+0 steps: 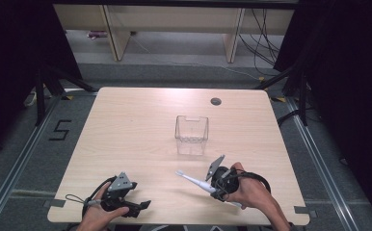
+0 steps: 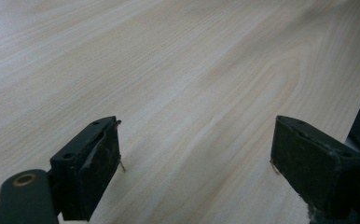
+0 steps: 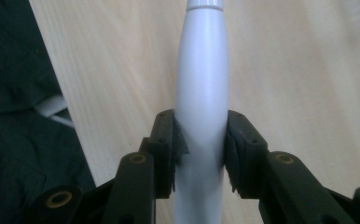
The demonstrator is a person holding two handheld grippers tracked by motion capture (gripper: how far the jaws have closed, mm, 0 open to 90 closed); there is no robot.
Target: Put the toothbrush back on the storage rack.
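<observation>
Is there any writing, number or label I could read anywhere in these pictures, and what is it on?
"5": a black numeral marked on the grey floor, left of the table.
Nothing readable on the toothbrush, the clear container or either gripper.

Table (image 1: pixel 126 125): pale wood-grain top, smooth, matt with a soft sheen. Container (image 1: pixel 192 134): clear plastic, glossy. Toothbrush (image 3: pixel 201 93): white plastic handle, smooth, satin gloss. Right gripper (image 3: pixel 200 149): black matt plastic jaws, brass-coloured metal rivets. Left gripper (image 2: pixel 197 163): same black plastic; pad faces scuffed, rough-edged.
</observation>
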